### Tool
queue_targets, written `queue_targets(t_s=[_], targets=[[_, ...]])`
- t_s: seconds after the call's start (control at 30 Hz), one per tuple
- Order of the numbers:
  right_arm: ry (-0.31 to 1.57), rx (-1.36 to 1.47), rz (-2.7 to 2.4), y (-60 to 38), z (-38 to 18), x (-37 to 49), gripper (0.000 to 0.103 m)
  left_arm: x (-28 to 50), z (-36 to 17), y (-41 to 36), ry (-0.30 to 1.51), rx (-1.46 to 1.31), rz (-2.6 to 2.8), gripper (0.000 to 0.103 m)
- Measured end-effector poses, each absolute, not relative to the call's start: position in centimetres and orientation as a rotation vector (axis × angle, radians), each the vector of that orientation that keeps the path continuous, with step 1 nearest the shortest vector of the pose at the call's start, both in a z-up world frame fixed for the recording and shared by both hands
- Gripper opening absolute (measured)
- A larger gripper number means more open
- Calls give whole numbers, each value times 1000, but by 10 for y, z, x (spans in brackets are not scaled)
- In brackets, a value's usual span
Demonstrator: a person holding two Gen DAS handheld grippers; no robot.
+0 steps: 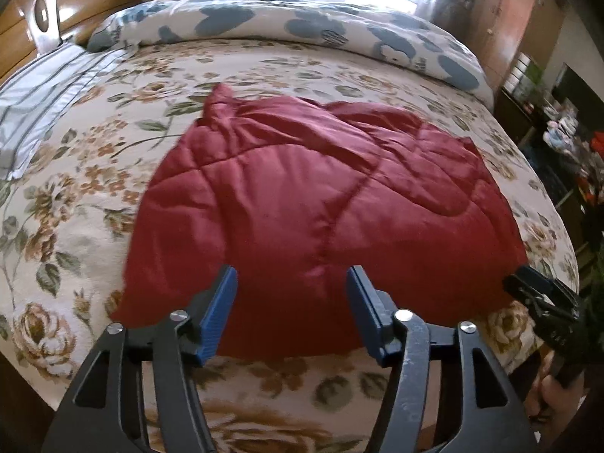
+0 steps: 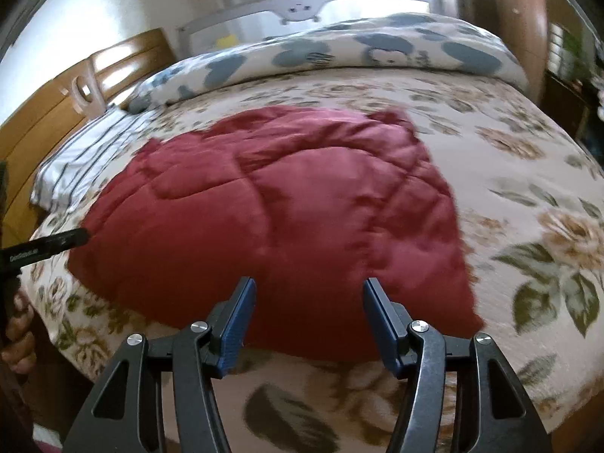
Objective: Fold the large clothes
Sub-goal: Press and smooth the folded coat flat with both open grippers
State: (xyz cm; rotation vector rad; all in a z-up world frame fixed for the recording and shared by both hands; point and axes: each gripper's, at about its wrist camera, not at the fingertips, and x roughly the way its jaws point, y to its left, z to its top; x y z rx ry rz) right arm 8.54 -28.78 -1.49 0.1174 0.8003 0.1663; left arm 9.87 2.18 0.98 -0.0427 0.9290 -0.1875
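The red quilted garment [image 1: 302,196] is spread near the bed's [image 1: 75,204] front edge, both the left claw [image 1: 292,313] and the right claw [image 2: 307,321] held apart, empty.

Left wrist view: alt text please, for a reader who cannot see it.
A red quilted garment lies spread on a floral bedspread, with the open left gripper poised over its near edge. The right gripper shows at the garment's right corner.

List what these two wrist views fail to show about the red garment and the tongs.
- Red garment: its type and its sleeves; folds and motion blur hide them in both views.
- Garment's near edge: in both views each camera's own tongs cover part of it.
- Right tongs: in the left view its tips are cut short by the garment's corner.
- Left tongs: only one dark finger shows in the right view.
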Motion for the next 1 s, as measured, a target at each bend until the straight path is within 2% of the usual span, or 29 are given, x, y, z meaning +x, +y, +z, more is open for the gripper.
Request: queue_targets(t_s=[0.13, 0.3, 0.53, 0.63, 0.77, 1.0], targets=[[799, 85, 211, -269, -16, 90, 70, 98, 8, 5, 937, -8, -200, 69], [797, 82, 229, -261, -14, 96, 73, 101, 7, -7, 943, 22, -193, 83], [809, 103, 198, -264, -13, 109, 76, 114, 6, -20, 948, 46, -178, 85], [816, 104, 194, -262, -13, 114, 79, 122, 0, -23, 973, 43, -166, 89], [835, 94, 197, -260, -19, 123, 82, 130, -12, -30, 1008, 68, -159, 102], [855, 113, 184, -269, -32, 144, 82, 144, -28, -29, 1034, 35, -140, 103]])
